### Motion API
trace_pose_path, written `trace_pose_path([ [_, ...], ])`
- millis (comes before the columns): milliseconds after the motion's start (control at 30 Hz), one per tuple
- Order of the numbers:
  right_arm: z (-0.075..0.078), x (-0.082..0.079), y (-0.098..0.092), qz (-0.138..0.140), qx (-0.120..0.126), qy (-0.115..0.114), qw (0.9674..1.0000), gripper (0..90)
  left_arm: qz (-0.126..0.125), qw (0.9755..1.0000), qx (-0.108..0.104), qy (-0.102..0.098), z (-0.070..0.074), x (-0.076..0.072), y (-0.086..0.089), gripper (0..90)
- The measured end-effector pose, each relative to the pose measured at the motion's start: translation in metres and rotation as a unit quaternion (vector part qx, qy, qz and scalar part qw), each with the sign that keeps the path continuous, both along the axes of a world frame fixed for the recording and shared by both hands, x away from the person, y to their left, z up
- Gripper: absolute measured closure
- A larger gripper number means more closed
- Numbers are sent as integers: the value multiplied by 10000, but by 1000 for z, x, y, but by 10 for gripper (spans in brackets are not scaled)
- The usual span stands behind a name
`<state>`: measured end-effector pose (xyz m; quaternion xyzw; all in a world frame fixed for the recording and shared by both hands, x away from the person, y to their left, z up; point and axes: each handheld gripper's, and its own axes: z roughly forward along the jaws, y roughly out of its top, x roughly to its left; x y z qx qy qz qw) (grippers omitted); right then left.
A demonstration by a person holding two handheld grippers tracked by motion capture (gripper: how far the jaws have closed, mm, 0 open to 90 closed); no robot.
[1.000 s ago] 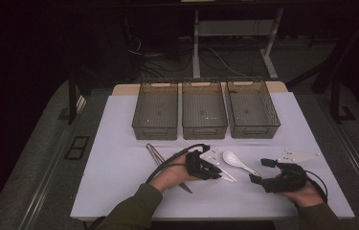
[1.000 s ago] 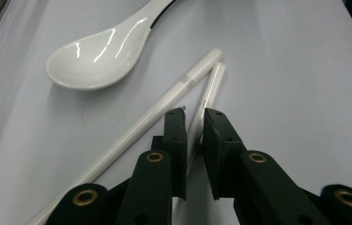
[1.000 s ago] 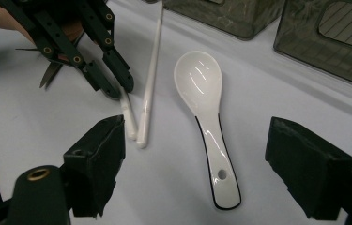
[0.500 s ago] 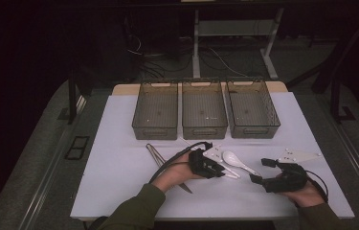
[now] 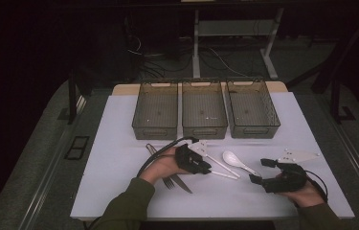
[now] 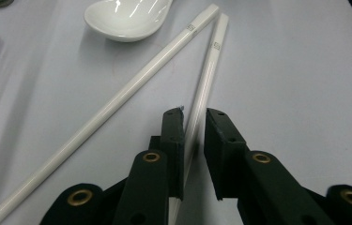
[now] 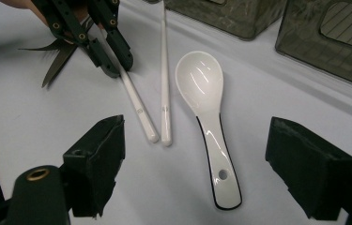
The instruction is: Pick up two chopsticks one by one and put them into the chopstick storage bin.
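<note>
High view: left gripper (image 5: 205, 167) sits centre-low on the white tabletop (image 5: 119, 124), jaws down on a white chopstick (image 5: 225, 175). Its twin chopstick (image 5: 221, 164) and a spoon (image 5: 237, 162) lie just right of it; a fork (image 5: 167, 182) and knife (image 5: 182, 184) are partly under the left hand. Right gripper (image 5: 259, 171) rests lower right, idle. Three bins (image 5: 205, 112) line the far edge, prob. one per utensil type, all look empty.

Left gripper view: jaws have just been narrowing, chopstick (image 6: 204, 89) runs up between them, pads nearly or just touching it; counts as a grasp forming. Grip is at the stick's near end, prob. so it lifts clear of the other chopstick (image 6: 117, 101), which angles off to the lower left. Spoon bowl (image 6: 126, 16) at top.

Right gripper view: jaws (image 7: 211, 187) spread wide, nothing held, straddling the spoon (image 7: 209, 108) handle w/o touching — looks parked, ready for it. Left gripper (image 7: 117, 61) upper left on its chopstick (image 7: 136, 103).
</note>
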<state>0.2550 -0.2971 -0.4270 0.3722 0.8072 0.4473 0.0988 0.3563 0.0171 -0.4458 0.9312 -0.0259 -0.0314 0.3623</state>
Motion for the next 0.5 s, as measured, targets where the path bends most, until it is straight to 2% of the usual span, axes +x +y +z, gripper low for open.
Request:
trace_pose_path([
  [167,0,0,0,7,-7,8,10000,201,-110,9998,-148,82,-3,3,2,808],
  [500,0,0,0,12,-3,6,10000,200,-301,9993,-226,-15,-3,0,-4,830],
])
